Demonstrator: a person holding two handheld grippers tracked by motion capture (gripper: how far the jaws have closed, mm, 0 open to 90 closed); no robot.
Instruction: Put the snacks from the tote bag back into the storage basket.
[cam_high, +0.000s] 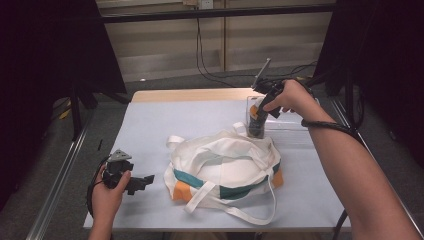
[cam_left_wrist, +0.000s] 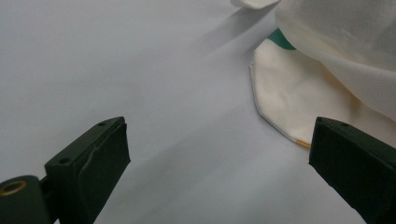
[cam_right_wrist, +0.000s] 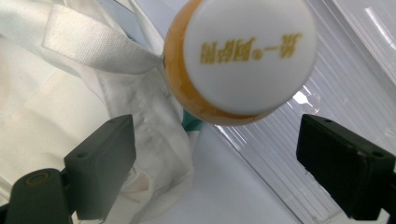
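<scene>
A pale blue sheet (cam_high: 150, 130) covers the bench (cam_high: 190, 95). Black cables (cam_high: 202, 55) hang down the slatted wall (cam_high: 160, 45) behind, above grey floor (cam_high: 45, 165).

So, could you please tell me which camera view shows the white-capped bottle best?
The right gripper view: the bottle is close, its white cap with gold lettering and orange body sharp, ahead of the open right claw. In the high view the bottle is small and partly hidden by the hand.

the left side of the table (cam_high: 150, 125) lies bare; the bag (cam_high: 225, 167) fills the middle, and the clear container (cam_high: 280, 120) crowds the far right corner.
</scene>
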